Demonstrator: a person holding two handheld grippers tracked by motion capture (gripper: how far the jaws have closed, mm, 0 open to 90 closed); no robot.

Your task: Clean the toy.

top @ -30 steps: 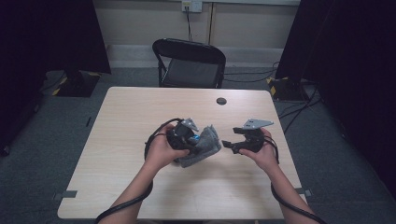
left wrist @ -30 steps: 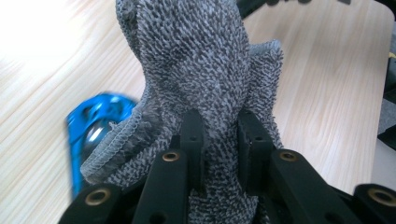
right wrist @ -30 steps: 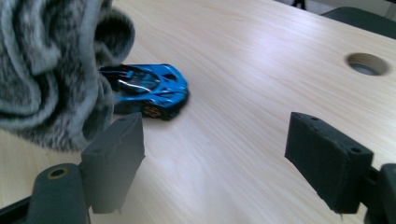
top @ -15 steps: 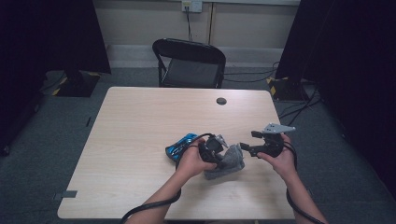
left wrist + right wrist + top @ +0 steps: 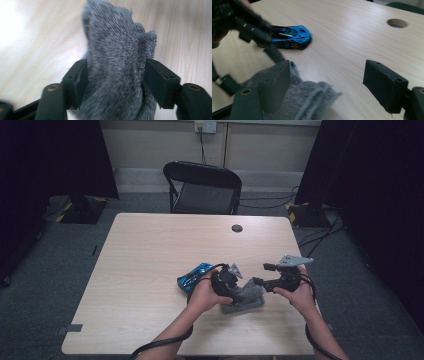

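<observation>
Two grippers: left gripper clamps the grey cloth; right gripper, fingers apart, should pinch its free edge.

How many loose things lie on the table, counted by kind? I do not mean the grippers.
Grey cloth, held between the jaws of the left gripper: 1
Blue toy car: 1
Total: 2
</observation>
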